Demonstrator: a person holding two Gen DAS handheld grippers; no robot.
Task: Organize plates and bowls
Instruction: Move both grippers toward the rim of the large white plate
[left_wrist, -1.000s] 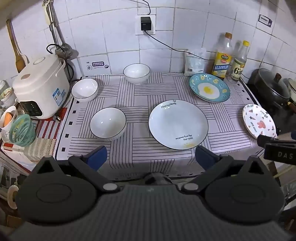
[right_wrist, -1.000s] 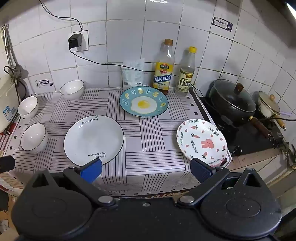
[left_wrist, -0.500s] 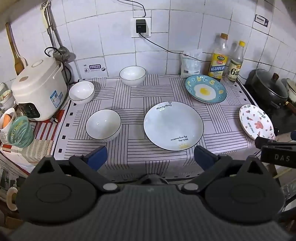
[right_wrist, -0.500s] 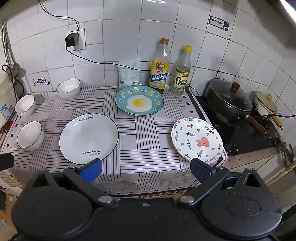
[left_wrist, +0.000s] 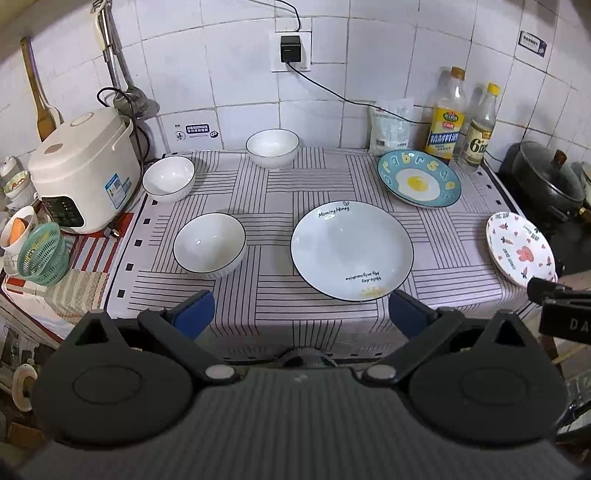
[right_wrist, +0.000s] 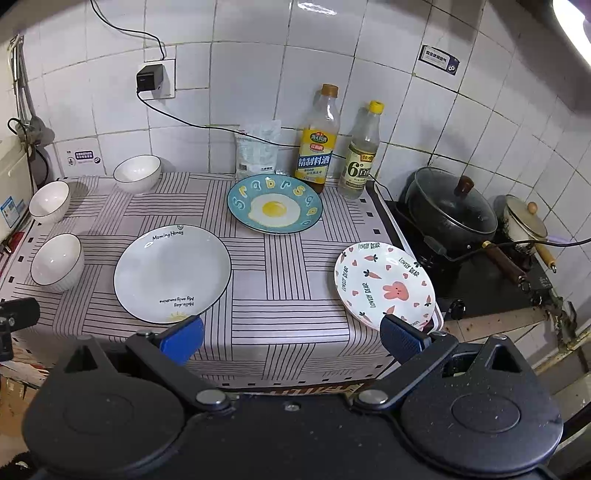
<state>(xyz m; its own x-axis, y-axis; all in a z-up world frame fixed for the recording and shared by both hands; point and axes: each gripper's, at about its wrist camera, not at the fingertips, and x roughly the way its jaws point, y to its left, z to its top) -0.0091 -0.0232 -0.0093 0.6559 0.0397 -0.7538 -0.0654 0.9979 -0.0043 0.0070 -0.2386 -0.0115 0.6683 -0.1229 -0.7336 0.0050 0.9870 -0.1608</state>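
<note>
While both tongs (left_wrist: 301, 312) (right_wrist: 291, 338) gape wide and empty, bottles (right_wrist: 318, 140) crowd the egg plate (right_wrist: 274, 209).

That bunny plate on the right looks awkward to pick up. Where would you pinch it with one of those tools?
Probably at the near rim of the bunny plate, coming in low from the front with the right tool, which is open and closest. The plate lies flat on the cloth, so only its raised rim offers an edge, and its right side seems to reach the counter's edge, leaving room for a finger underneath.
</note>
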